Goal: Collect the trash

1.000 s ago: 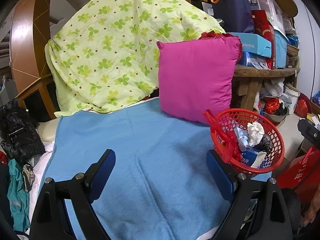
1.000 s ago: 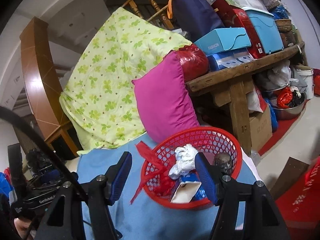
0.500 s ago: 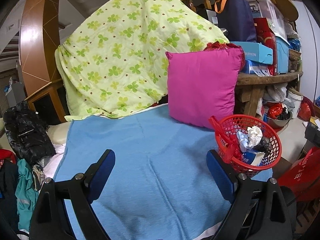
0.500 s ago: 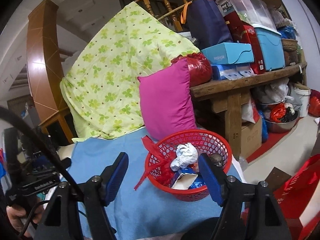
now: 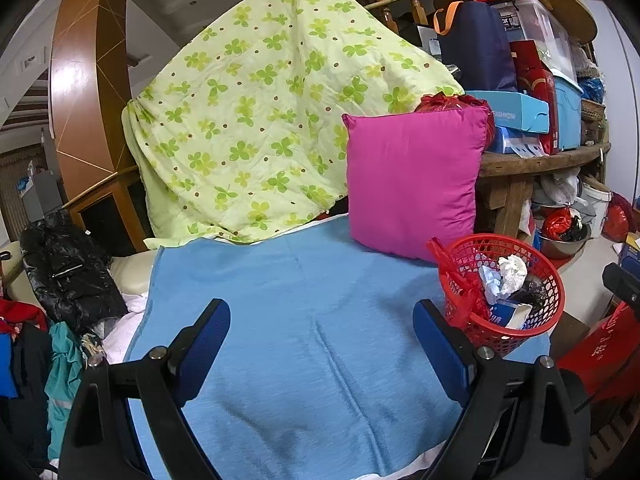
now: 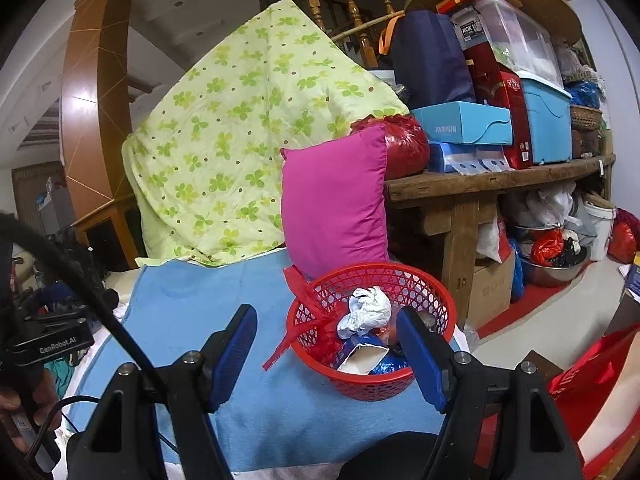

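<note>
Blue blanket is seen bare of litter; trash is gathered in the red basket at its right edge. Left tongs and right tongs are held wide, empty. Any remaining litter should be sought before finishing.

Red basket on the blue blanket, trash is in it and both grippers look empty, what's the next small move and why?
Probably scan the blue blanket for leftover scraps before reaching. The red basket already holds crumpled paper and a carton, both the left gripper and right gripper are open with nothing between the fingers, and no loose trash shows on the blanket.
</note>
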The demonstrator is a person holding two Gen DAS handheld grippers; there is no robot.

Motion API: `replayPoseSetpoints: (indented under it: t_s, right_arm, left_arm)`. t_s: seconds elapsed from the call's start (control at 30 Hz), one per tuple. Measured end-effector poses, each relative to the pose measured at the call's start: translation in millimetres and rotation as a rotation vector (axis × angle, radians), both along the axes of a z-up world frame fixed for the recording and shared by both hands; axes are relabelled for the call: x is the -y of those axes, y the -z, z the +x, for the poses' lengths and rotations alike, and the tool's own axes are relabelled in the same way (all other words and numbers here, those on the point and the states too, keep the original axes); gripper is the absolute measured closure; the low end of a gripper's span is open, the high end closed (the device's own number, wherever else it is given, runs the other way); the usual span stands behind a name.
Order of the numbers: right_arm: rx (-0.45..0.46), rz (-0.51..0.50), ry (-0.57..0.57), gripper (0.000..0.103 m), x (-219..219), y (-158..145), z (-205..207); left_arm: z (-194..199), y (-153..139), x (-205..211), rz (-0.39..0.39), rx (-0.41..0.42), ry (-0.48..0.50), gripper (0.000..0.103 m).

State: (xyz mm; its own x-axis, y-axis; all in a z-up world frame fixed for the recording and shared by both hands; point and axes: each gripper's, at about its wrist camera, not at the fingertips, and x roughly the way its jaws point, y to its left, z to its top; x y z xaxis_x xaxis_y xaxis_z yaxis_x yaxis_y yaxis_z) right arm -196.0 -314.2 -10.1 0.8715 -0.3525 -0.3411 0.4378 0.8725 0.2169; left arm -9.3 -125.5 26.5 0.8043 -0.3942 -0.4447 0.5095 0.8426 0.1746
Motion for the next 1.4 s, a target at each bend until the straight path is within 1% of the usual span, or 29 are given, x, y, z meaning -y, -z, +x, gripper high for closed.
replayPoseSetpoints:
  t_s: [0.1,0.4,0.77,1.4]
  right_arm:
    - [0.003,-0.002,-0.001,0.027,-1,-3,-2]
    - [-0.009,-0.052,0.001,0.027,-11,-6,-1]
    - [0.004,-0.038,0.005,0.027,-9,-10,-6]
    - [0.000,-0.072,0.002,0.027,-13,-21,-14]
  left_arm:
    - [-1,-2,-2,-0.002,-0.004,-0.005,0.010]
    - [-4,-5,-5,-0.003,0.001,-0.018,0.010]
    - [-5,-9,-8,-0.009,-0.003,-0.034,0.010]
    - [-14,-13,-7,-0.009,0.014,-0.039,0.010]
